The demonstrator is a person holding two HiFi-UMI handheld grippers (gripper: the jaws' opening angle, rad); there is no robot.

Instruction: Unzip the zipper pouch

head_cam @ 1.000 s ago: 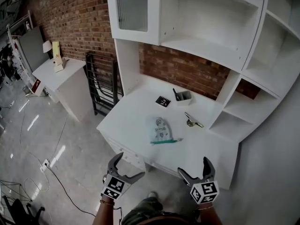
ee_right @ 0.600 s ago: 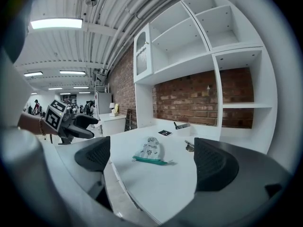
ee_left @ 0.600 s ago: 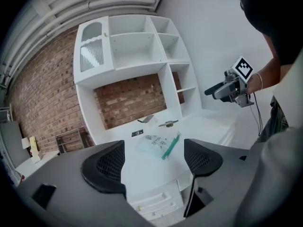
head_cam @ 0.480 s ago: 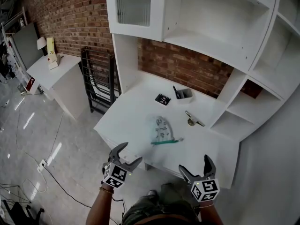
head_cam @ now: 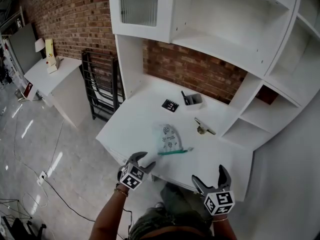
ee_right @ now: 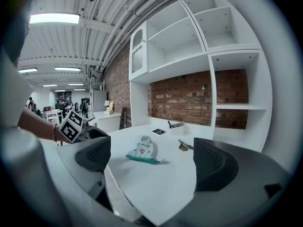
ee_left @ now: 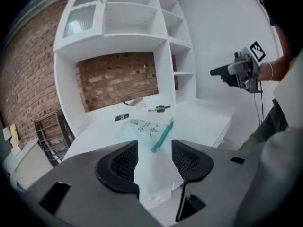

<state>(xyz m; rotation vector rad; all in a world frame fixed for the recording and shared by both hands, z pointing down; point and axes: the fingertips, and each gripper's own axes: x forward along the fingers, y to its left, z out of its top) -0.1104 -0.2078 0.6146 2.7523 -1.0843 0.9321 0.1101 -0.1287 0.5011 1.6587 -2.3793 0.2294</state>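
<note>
A clear zipper pouch [head_cam: 167,137] with printed patches and a green zipper [head_cam: 175,151] lies flat near the middle of the white desk [head_cam: 135,119]. It also shows in the left gripper view [ee_left: 141,126] and the right gripper view [ee_right: 142,149]. My left gripper [head_cam: 144,160] hovers at the desk's front edge, short of the pouch. Its jaws [ee_left: 155,145] have just been closing and stand partly open with nothing between them. My right gripper [head_cam: 210,177] hangs in front of the desk, wide open and empty [ee_right: 151,145].
Behind the pouch lie a black marker card [head_cam: 170,105], a small white tray with a pen [head_cam: 193,100] and a metal piece [head_cam: 204,129]. White hutch shelves [head_cam: 220,44] rise over the desk. A black rack [head_cam: 100,89] and a side table [head_cam: 50,74] stand to the left.
My left gripper has moved forward and down to the desk's front edge, and its jaws have narrowed. The right gripper has hardly moved.
</note>
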